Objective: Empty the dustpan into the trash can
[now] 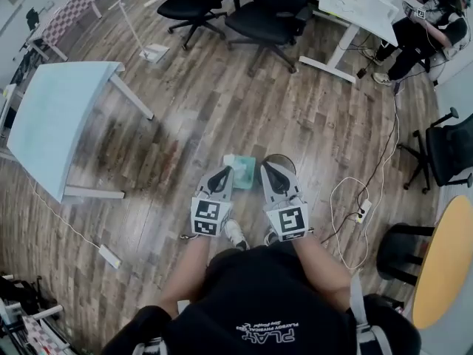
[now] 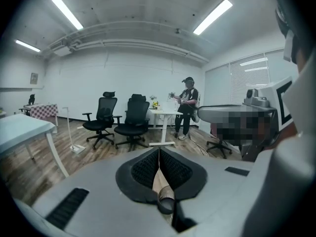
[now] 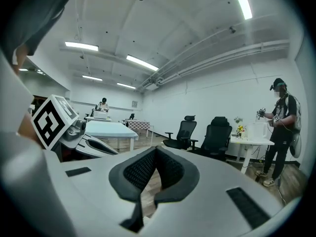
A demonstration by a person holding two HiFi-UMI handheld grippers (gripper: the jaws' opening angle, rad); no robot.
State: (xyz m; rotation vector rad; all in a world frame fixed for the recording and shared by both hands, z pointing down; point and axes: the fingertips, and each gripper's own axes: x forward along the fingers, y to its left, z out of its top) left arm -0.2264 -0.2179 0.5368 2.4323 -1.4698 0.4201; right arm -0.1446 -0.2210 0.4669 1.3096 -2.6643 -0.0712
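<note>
In the head view both grippers are held side by side in front of the person. Just ahead of my left gripper (image 1: 223, 174) lies the teal dustpan (image 1: 241, 173). In the left gripper view the left gripper (image 2: 159, 153) is shut on a tan round handle (image 2: 163, 187) that runs along the gap between its jaws; it looks like the dustpan's handle. A dark round trash can (image 1: 281, 159) stands on the floor, partly hidden by my right gripper (image 1: 269, 170). The right gripper (image 3: 156, 152) is shut, its pads meeting at the tip with nothing between them.
A light blue table (image 1: 52, 117) stands at the left. Black office chairs (image 1: 259, 13) and a white desk (image 1: 355, 6) are at the back, with a person (image 1: 429, 28) at the top right. A white cable and power strip (image 1: 360, 211) lie to the right.
</note>
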